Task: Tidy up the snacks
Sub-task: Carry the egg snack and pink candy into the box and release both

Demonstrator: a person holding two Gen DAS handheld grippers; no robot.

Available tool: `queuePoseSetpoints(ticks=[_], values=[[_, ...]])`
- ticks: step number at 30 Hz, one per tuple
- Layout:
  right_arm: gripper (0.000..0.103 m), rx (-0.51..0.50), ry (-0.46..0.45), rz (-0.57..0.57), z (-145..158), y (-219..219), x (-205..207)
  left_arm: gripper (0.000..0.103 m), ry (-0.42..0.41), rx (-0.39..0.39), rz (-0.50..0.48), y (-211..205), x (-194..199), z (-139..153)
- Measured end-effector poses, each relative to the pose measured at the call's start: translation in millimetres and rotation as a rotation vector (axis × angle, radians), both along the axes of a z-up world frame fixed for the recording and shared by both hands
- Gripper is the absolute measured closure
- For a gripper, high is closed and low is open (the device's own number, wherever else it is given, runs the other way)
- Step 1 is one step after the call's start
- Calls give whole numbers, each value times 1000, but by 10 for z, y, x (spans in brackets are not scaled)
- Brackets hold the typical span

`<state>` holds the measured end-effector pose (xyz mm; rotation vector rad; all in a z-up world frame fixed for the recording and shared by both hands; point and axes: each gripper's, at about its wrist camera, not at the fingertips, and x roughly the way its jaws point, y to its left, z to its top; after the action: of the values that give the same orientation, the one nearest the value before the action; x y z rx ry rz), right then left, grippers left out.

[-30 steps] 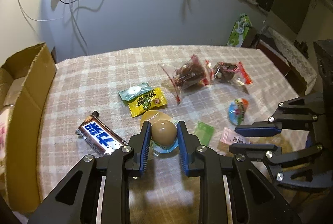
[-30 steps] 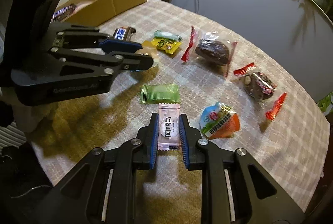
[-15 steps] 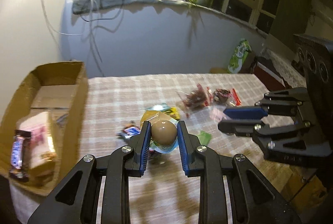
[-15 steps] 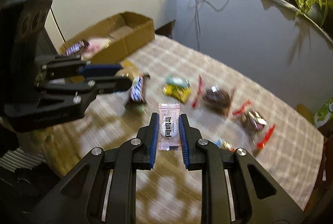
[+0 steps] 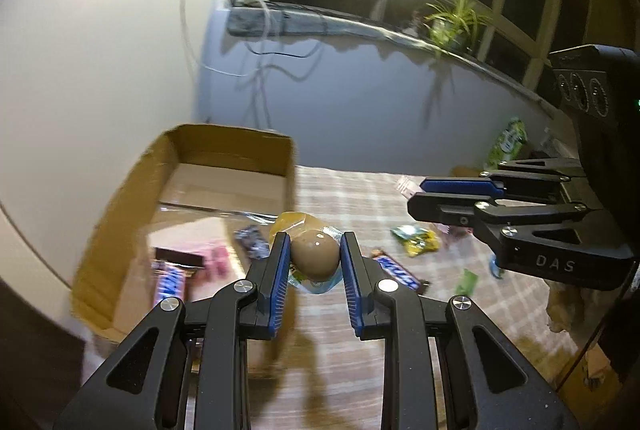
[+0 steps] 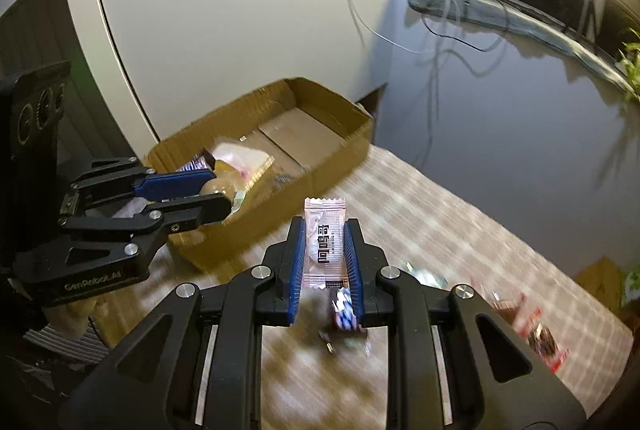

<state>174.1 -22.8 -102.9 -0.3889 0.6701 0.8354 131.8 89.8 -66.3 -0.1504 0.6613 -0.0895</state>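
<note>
**Inspector:** Carrying two snacks at once: the left gripper has its jaws pinched on a packaged brown egg, and the right gripper pinches a pale pink sachet by its long edges. Both are held in the air, short of the cardboard box at the table's far corner.

**Assessor:** What would good practice for the drop look like?

**Inspector:** In his judgement, each load should be brought fully over the box floor before the jaws part, one gripper at a time so they do not crowd each other. The egg is round and its wrapper slick; it may roll, so a low release suits it.

**Assessor:** Any legible markings?

**Inspector:** "GenRobot.AI" on the left gripper's body, "DAS" on the right gripper's. The sachet bears bold dark characters, unreadable here. A blue-and-white bar on the cloth is too blurred to read.
</note>
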Motion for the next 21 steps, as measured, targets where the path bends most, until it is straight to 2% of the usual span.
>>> queuePoseSetpoints(ticks=[11,21], values=[[83,-7,31,38,-96,660,266,79,3,-12,79,457,15,-38],[83,-17,59,50,-191,1009,518,79,17,-25,101,581,81,-93]])
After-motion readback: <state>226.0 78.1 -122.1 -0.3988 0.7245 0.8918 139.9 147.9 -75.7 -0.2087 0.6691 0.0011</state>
